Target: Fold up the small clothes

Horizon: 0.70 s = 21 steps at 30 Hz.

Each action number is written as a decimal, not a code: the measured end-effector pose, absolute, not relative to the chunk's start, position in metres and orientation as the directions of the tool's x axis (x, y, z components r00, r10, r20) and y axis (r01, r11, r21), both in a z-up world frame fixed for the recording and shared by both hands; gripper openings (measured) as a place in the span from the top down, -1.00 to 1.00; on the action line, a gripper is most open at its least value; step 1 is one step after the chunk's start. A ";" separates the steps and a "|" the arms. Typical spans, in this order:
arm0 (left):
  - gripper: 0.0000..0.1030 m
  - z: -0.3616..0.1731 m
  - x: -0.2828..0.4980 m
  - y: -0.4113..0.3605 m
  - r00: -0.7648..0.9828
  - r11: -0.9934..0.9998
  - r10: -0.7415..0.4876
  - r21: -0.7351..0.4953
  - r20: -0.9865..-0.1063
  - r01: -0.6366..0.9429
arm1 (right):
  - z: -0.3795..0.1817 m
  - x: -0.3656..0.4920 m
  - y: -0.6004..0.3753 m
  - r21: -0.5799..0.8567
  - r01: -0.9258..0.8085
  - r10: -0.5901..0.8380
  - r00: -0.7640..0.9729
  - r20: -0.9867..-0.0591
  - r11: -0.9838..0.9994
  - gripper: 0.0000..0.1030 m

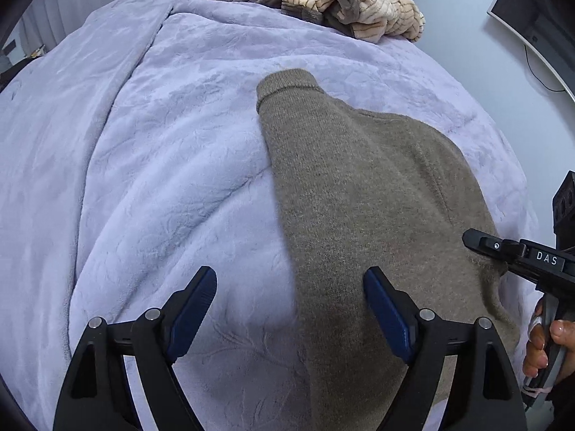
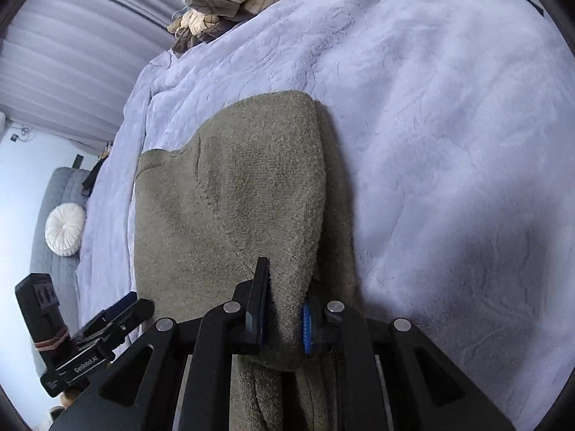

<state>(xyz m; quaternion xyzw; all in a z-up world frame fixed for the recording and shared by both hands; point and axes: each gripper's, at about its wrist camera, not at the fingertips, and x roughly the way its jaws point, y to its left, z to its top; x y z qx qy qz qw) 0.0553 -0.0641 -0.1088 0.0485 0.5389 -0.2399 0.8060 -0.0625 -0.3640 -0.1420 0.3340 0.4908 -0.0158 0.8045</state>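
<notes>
A taupe knitted sweater [image 1: 359, 197] lies on the lavender plush blanket [image 1: 161, 161], one side folded over its body. In the left wrist view my left gripper [image 1: 289, 287] stands open low over the sweater's near left edge, with one blue pad over the blanket and the other over the knit. My right gripper [image 1: 478, 242] comes in from the right. In the right wrist view the right gripper [image 2: 284, 309] is shut on a raised fold of the sweater [image 2: 233, 197]. The left gripper [image 2: 133, 309] shows at the lower left there.
A heap of cream and brown striped clothes [image 1: 341, 3] lies at the far end of the bed. A monitor [image 1: 528, 18] hangs on the wall at the right. A grey sofa with a round white cushion [image 2: 64, 230] stands beyond the bed's edge. A hand [image 1: 542, 341] holds the right gripper's handle.
</notes>
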 end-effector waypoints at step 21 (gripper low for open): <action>-0.36 -0.129 0.114 -0.101 0.369 0.900 -0.249 -0.074 -0.895 0.429 | -0.149 -0.039 -0.386 0.442 0.391 0.238 0.470 -0.850 0.807 0.76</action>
